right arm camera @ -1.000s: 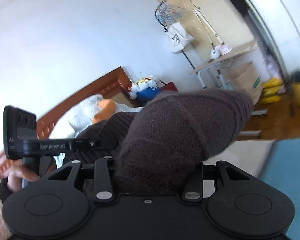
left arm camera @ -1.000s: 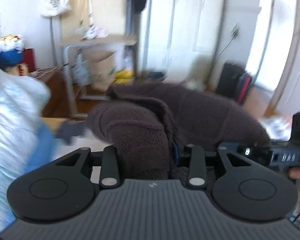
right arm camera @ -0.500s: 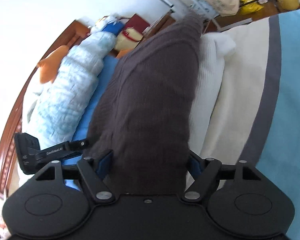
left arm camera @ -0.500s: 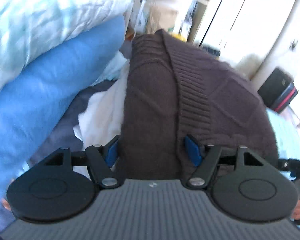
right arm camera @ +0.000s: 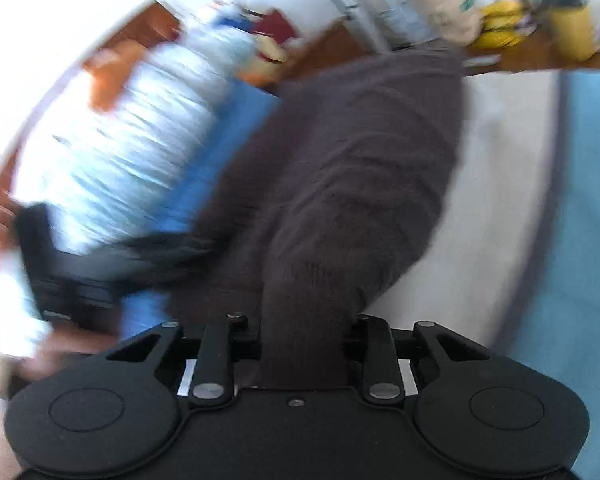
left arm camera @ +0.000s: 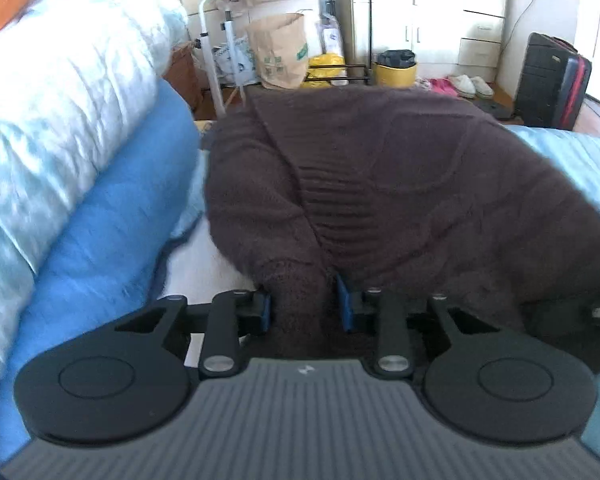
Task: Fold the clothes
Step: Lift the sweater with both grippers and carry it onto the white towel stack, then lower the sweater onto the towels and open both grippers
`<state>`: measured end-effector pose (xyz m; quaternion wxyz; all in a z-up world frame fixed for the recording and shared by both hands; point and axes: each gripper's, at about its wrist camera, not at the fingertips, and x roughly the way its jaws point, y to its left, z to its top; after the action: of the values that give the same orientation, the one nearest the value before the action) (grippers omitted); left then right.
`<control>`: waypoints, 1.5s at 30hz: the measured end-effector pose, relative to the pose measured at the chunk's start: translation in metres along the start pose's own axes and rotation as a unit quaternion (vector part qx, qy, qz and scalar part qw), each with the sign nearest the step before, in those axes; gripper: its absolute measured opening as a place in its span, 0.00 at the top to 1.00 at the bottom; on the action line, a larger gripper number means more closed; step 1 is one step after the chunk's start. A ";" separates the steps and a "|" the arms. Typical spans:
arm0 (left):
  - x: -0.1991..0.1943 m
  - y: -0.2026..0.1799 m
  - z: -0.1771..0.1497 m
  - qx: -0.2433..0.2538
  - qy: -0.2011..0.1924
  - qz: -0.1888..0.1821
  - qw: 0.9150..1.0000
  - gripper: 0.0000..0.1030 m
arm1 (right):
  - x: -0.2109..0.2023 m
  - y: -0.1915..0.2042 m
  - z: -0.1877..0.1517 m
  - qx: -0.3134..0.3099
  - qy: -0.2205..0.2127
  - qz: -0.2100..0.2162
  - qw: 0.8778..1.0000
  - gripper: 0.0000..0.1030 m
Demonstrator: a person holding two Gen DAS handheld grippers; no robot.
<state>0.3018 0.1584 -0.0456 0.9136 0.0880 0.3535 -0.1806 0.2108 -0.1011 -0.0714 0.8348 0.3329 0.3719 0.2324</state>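
Observation:
A dark brown knitted sweater (left arm camera: 400, 184) lies spread over the bed, its ribbed edge running toward me. My left gripper (left arm camera: 304, 308) has a bunched fold of that knit between its blue pads, and its jaws are closing on it. In the right wrist view the same brown sweater (right arm camera: 352, 168) stretches away across the bed. My right gripper (right arm camera: 304, 344) also has a gathered piece of it between its jaws, which are closing. The other gripper's black body (right arm camera: 60, 268) shows blurred at the left.
A pale blue quilt (left arm camera: 48, 96) and a bright blue blanket (left arm camera: 112, 224) are piled on the left. The bed sheet (right arm camera: 496, 208) is cream with a light blue part at the right. Beyond the bed stand a paper bag (left arm camera: 280, 52), a yellow bin (left arm camera: 394, 72) and a dark suitcase (left arm camera: 552, 80).
Both grippers came down from holding the sweater up in the air to bed level, and the sweater now lies spread out. Both pairs of jaws widened, then narrowed again on bunched knit.

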 end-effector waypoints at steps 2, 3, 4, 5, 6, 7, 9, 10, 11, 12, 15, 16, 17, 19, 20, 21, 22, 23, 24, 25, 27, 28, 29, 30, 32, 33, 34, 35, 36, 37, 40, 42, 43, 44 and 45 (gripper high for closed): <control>-0.005 0.011 0.014 -0.027 -0.024 0.016 0.999 0.72 | 0.005 0.002 0.010 0.030 -0.004 0.062 0.998 0.72; -0.009 0.016 0.017 -0.032 -0.036 0.027 0.998 0.72 | 0.010 0.006 0.010 0.025 0.001 0.072 0.997 0.72; -0.008 0.018 0.017 -0.028 -0.028 0.036 0.999 0.71 | 0.019 0.010 0.005 0.001 0.020 0.062 0.998 0.72; -0.007 0.021 0.018 -0.023 -0.020 0.046 0.998 0.71 | 0.030 0.011 -0.005 -0.024 0.040 0.035 0.998 0.72; -0.004 0.020 0.014 -0.017 -0.011 0.054 0.998 0.70 | 0.038 0.011 -0.017 -0.048 0.056 -0.001 0.997 0.70; -0.001 0.017 0.007 -0.010 0.002 0.062 0.998 0.68 | 0.043 0.008 -0.029 -0.071 0.063 -0.030 0.995 0.65; -0.002 0.010 -0.008 0.002 -0.013 0.081 0.997 0.62 | 0.034 -0.003 -0.045 -0.090 0.046 -0.037 0.994 0.60; -0.007 0.007 -0.012 0.005 -0.031 0.102 0.994 0.60 | 0.025 -0.006 -0.048 -0.084 0.037 -0.027 0.995 0.54; -0.014 0.003 -0.016 0.006 -0.050 0.131 0.990 0.60 | 0.015 -0.009 -0.048 -0.080 0.030 -0.022 0.996 0.50; -0.023 -0.002 -0.020 0.006 -0.072 0.163 0.984 0.55 | 0.005 -0.009 -0.046 -0.087 0.022 -0.024 0.996 0.43; -0.055 -0.012 -0.027 -0.005 -0.135 0.210 0.968 0.39 | -0.022 -0.005 -0.029 -0.135 -0.016 -0.044 0.990 0.43; -0.062 -0.012 -0.028 -0.015 -0.143 0.194 0.970 0.39 | -0.031 -0.004 -0.021 -0.154 -0.032 -0.052 0.986 0.43; -0.065 -0.012 -0.026 -0.030 -0.136 0.165 0.976 0.39 | -0.039 -0.004 -0.013 -0.170 -0.051 -0.062 0.982 0.43; -0.066 -0.011 -0.023 -0.063 -0.114 0.097 0.987 0.39 | -0.044 -0.004 0.006 -0.187 -0.071 -0.071 0.977 0.42; -0.062 -0.010 -0.023 -0.080 -0.098 0.071 0.989 0.39 | -0.039 -0.002 0.014 -0.197 -0.068 -0.070 0.976 0.42; -0.056 -0.009 -0.025 -0.097 -0.077 0.052 0.991 0.39 | -0.034 0.001 0.017 -0.216 -0.057 -0.071 0.972 0.42; -0.050 -0.009 -0.027 -0.112 -0.051 0.037 0.992 0.39 | -0.027 0.005 0.014 -0.242 -0.042 -0.074 0.967 0.42; -0.041 -0.008 -0.030 -0.125 -0.026 0.027 0.991 0.39 | -0.019 0.012 0.008 -0.269 -0.028 -0.079 0.959 0.43; -0.029 -0.006 -0.033 -0.136 -0.005 0.027 0.990 0.34 | -0.010 0.015 0.002 -0.288 -0.017 -0.090 0.953 0.43; -0.016 -0.003 -0.037 -0.145 0.008 0.033 0.989 0.25 | -0.002 0.015 -0.006 -0.301 -0.010 -0.105 0.948 0.40; 0.002 0.005 -0.043 -0.165 0.021 0.041 0.985 0.18 | 0.014 0.016 -0.021 -0.325 0.004 -0.135 0.936 0.33; 0.004 0.007 -0.048 -0.175 0.020 0.043 0.983 0.12 | 0.020 0.017 -0.027 -0.335 0.008 -0.143 0.931 0.30; 0.007 0.008 -0.052 -0.184 0.019 0.045 0.982 0.10 | 0.020 0.016 -0.028 -0.335 0.006 -0.144 0.931 0.30; 0.007 0.008 -0.056 -0.193 0.017 0.051 0.980 0.07 | 0.017 0.015 -0.028 -0.330 0.000 -0.144 0.933 0.29; 0.001 0.005 -0.063 -0.214 0.016 0.073 0.974 0.05 | 0.013 0.013 -0.025 -0.314 -0.006 -0.143 0.939 0.30; -0.005 0.000 -0.071 -0.236 0.022 0.086 0.968 0.05 | 0.008 0.012 -0.022 -0.293 -0.006 -0.142 0.945 0.30; -0.014 -0.008 -0.077 -0.245 0.026 0.096 0.965 0.06 | -0.001 0.011 -0.022 -0.274 -0.006 -0.140 0.951 0.30; -0.027 -0.021 -0.080 -0.238 0.026 0.102 0.966 0.06 | -0.013 0.011 -0.025 -0.263 -0.009 -0.142 0.954 0.30; -0.041 -0.034 -0.082 -0.231 0.026 0.108 0.967 0.07 | -0.024 0.013 -0.029 -0.257 -0.015 -0.147 0.955 0.30; -0.055 -0.048 -0.083 -0.218 0.026 0.118 0.968 0.07 | -0.036 0.015 -0.033 -0.254 -0.020 -0.155 0.955 0.30; -0.097 -0.090 -0.080 -0.152 0.011 0.153 0.976 0.06 | -0.064 0.020 -0.047 -0.273 -0.002 -0.194 0.942 0.30; -0.122 -0.117 -0.074 -0.124 -0.006 0.165 0.978 0.05 | -0.085 0.026 -0.058 -0.290 0.005 -0.224 0.930 0.30; -0.135 -0.131 -0.075 -0.117 -0.011 0.168 0.979 0.04 | -0.096 0.029 -0.063 -0.291 0.003 -0.233 0.928 0.29; -0.146 -0.144 -0.077 -0.111 -0.013 0.167 0.980 0.03 | -0.107 0.031 -0.066 -0.291 0.000 -0.238 0.927 0.29; -0.155 -0.158 -0.081 -0.106 -0.016 0.162 0.981 0.02 | -0.120 0.033 -0.069 -0.285 -0.004 -0.237 0.929 0.29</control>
<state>0.0843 0.0779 -0.0052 0.9405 0.0438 0.3368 0.0075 0.0788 -0.1287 -0.0263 0.9269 -0.0156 0.3544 0.1226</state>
